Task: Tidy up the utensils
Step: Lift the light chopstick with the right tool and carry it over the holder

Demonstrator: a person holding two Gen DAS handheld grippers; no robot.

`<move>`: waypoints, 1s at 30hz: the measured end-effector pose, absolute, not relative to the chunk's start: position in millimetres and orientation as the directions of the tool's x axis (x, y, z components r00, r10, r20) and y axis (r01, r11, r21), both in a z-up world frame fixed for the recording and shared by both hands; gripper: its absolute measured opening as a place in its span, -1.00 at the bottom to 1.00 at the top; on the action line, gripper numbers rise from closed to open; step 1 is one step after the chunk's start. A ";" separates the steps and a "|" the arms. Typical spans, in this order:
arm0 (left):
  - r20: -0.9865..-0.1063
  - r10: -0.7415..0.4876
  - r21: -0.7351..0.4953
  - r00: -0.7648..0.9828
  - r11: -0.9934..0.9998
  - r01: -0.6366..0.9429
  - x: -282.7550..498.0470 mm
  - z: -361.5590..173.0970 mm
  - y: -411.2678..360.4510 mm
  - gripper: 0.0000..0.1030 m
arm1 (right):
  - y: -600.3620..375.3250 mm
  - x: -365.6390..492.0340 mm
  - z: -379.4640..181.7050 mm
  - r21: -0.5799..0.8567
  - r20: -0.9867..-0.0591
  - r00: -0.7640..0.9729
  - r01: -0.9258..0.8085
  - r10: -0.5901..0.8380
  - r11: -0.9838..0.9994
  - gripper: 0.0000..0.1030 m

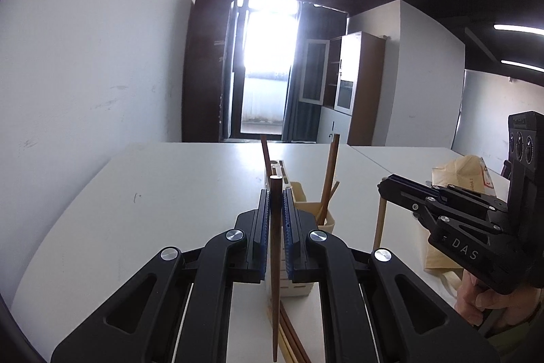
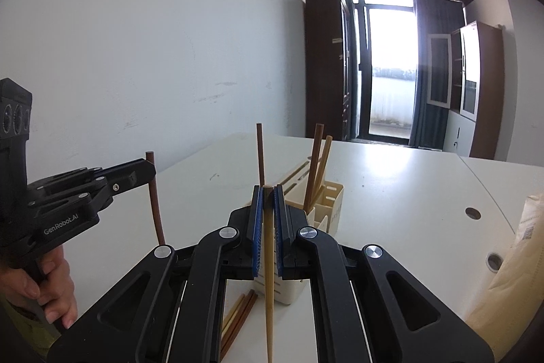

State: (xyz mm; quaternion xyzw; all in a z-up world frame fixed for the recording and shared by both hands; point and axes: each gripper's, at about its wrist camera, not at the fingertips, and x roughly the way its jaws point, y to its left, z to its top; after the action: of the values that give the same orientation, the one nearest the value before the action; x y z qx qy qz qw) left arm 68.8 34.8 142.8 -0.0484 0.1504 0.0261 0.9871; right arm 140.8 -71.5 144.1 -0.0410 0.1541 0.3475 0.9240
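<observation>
Left wrist view. Left gripper (image 1: pixel 276 193): jaws clamped on a dark chopstick (image 1: pixel 275 261), held near upright with its thick end just above the pads and its taper hanging down; judged a grip suited to dropping it point-first into a slot. Cream utensil holder (image 1: pixel 306 206): stands on the white table (image 1: pixel 153 210) just beyond the fingertips, already holding upright chopsticks (image 1: pixel 328 179). Loose chopsticks (image 1: pixel 292 342): lie flat on the table below the gripper, not yet sorted. Right gripper (image 1: pixel 384 186): at the right, clamped on a pale chopstick (image 1: pixel 379 223) that hangs below it. Paper bag (image 1: pixel 459 176): on the table behind it. Open tabletop lies to the left.

Right wrist view. Right gripper (image 2: pixel 268 193): jaws closed on the pale chopstick (image 2: pixel 269 278), thick end up. Holder (image 2: pixel 329 203): just ahead and slightly right, compartments open at the top. Left gripper (image 2: pixel 149 170): to the left, well clear, holding its dark chopstick (image 2: pixel 154 203). Loose chopsticks (image 2: pixel 238 315): flat by the holder's near wall. Table's far edge is well beyond; free room lies to the right, up to the bag (image 2: pixel 510 261).
</observation>
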 end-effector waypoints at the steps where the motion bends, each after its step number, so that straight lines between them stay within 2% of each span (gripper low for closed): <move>1: -0.288 0.037 -0.083 0.957 0.994 -0.063 69.8 147.7 33.2 -0.87 | -70.9 137.0 145.8 0.029 -0.305 0.714 -0.655 0.631 0.755 -0.86; 8: -0.209 0.025 -0.055 0.978 0.998 -0.038 75.1 180.1 21.7 -0.87 | -73.0 141.4 166.0 0.030 -0.251 0.727 -0.654 0.639 0.756 -0.86; 13: -0.166 0.034 0.022 0.985 0.999 -0.031 78.4 190.0 5.3 -0.86 | -75.9 143.2 178.2 0.031 -0.209 0.736 -0.653 0.644 0.757 -0.86; 21: -0.103 0.005 -0.006 0.995 1.000 -0.006 84.8 197.4 2.6 -0.86 | -83.4 152.0 184.0 0.056 -0.148 0.750 -0.645 0.645 0.762 -0.86; 30: 0.004 0.000 -0.023 1.000 1.000 0.000 80.4 208.9 3.3 -0.87 | -92.6 132.2 204.2 0.043 -0.020 0.763 -0.645 0.646 0.763 -0.86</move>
State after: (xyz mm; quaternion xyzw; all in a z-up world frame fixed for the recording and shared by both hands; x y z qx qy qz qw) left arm 80.4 3.3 208.9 -0.0115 -0.0020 -0.0001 0.9999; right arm 132.2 -92.6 204.2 0.0167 0.0167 0.3437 0.9388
